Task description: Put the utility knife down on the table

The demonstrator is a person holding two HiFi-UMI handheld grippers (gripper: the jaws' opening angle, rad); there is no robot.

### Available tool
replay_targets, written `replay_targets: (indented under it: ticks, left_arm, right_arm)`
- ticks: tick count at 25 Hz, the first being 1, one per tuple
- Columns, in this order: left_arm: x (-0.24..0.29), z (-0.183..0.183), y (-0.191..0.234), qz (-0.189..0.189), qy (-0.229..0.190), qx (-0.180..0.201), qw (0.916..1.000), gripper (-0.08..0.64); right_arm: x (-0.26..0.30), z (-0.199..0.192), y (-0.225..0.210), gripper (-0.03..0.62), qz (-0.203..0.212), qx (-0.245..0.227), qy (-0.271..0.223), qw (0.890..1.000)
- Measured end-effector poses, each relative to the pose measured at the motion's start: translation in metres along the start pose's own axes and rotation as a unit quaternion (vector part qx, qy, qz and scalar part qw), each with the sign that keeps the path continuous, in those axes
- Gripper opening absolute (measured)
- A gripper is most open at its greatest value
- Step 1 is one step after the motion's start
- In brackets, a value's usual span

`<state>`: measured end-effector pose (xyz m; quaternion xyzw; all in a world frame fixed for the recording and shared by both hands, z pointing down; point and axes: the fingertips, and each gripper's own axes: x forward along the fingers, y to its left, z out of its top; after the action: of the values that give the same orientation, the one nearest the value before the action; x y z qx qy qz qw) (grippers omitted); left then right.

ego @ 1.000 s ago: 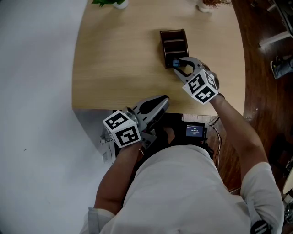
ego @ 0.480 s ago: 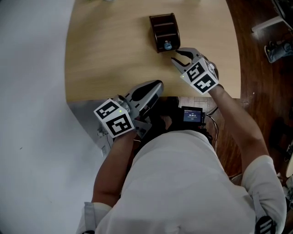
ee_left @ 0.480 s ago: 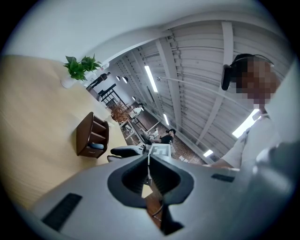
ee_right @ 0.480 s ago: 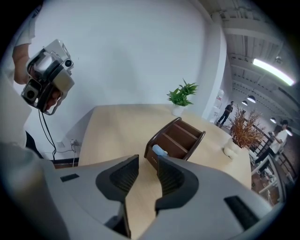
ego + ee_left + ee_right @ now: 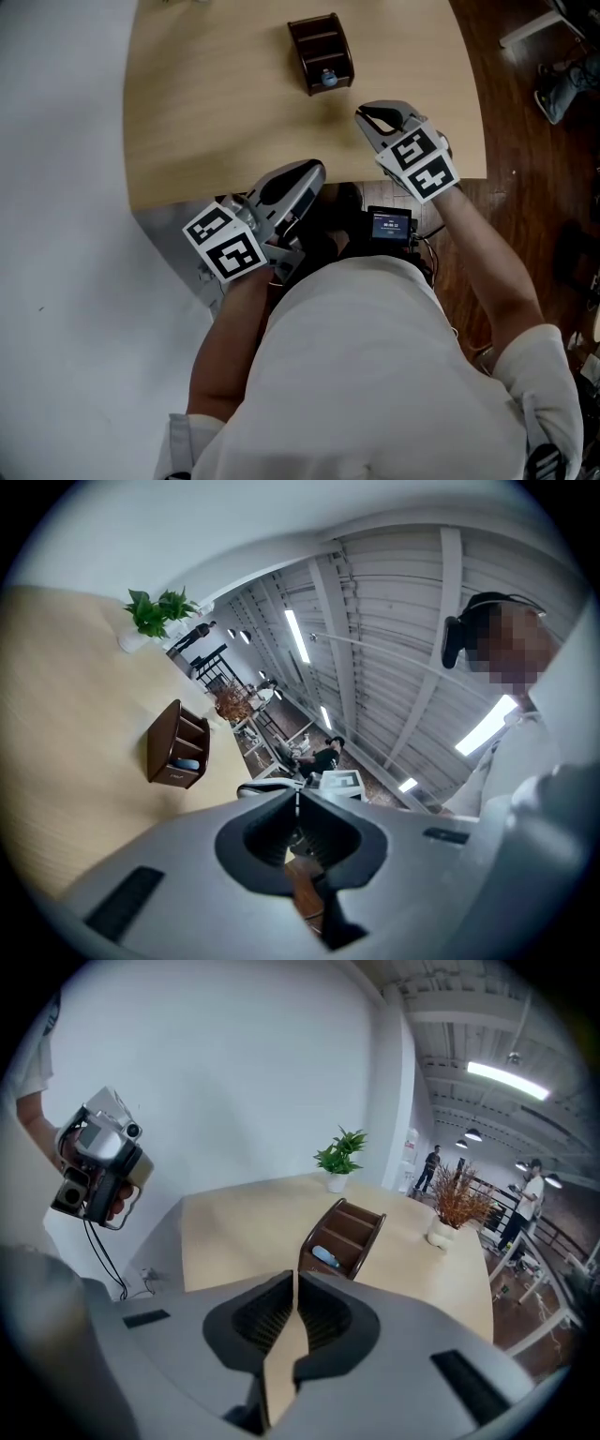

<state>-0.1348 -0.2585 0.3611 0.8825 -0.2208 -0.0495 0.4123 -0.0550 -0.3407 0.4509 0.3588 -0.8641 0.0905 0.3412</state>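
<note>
We take the brown organizer on the table as our mark. Only a small blue-and-grey end of the utility knife shows, lying in the organizer's compartment nearest the person. The compartment walls hide the rest, and we cannot make out a blade. The right gripper hangs apart from the organizer, on its near right side, over the table's near edge. Its jaws have just been closing and now stand all but together. Nothing is between them in the right gripper view, only a sliver of table top through the slit. The left gripper is farther from the organizer, at the table's near edge, its jaws pressed together and empty. A green plant in a white pot stands on the table beyond the organizer. The person's trunk covers whatever lies under it on the near side of the organizer. A small lit screen sits nearer the person than the right gripper, well away from the organizer, and its figures are too small to read. The marker cube on the left gripper carries black-and-white squares and no words. A pale mark on the organizer's front rail, seen in the left gripper view, is too small to read.
</note>
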Motion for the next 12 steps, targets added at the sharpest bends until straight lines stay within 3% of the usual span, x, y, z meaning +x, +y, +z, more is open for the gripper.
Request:
replay_targets:
  ticks: [12]
  left_arm:
    - [-0.026,0.008,-0.035,-0.031,0.001,0.026,0.9992,0.005]
  right_arm:
    - [-0.054,0.03,0.016,0.002,-0.027,0.071,-0.052,0.996]
